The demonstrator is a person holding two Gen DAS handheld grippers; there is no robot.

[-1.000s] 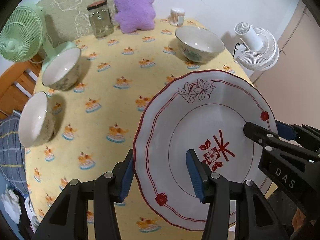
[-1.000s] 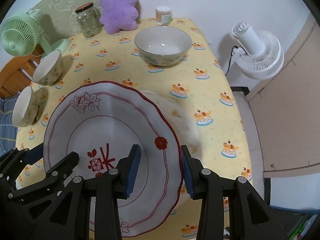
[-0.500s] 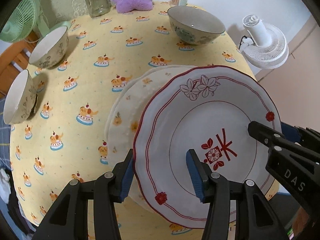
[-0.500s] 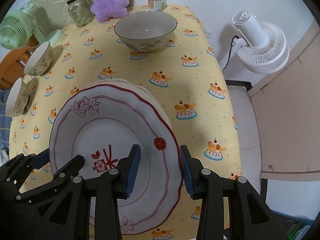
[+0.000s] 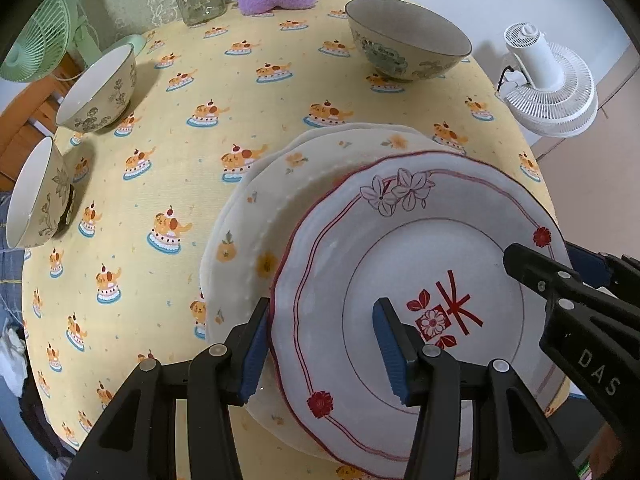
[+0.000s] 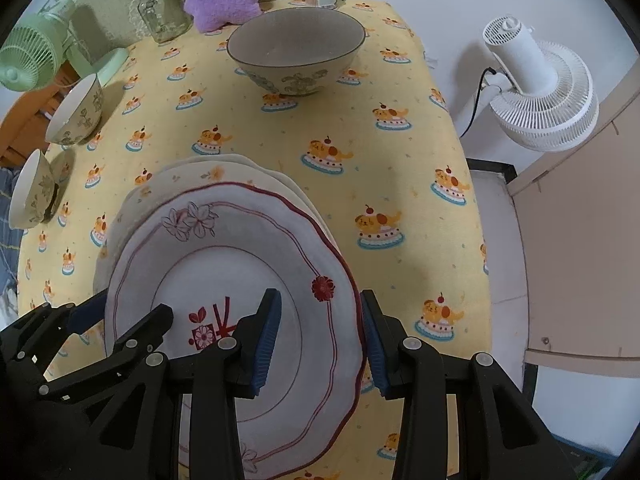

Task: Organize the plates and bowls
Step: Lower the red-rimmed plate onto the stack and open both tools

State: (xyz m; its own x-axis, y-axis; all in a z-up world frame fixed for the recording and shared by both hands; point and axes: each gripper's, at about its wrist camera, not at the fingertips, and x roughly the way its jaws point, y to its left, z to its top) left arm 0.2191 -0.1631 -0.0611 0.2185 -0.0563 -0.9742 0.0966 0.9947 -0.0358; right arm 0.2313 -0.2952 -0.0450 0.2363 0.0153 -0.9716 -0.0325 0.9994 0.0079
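Left wrist view: left gripper straddles the near-left rim of the red-trimmed plate, clamped on it. Right gripper grips the same plate's right rim likewise. Plate sits over the stack of cream floral plates, offset toward the near right; contact with the stack cannot be determined. Bowls stand far and left on the tablecloth.

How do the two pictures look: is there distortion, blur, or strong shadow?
Left wrist view: the fisheye bends the table edge, corners are black, the plate is sharp. Right wrist view: same bending, the large bowl is sharp, a soft shadow lies right of the plate.
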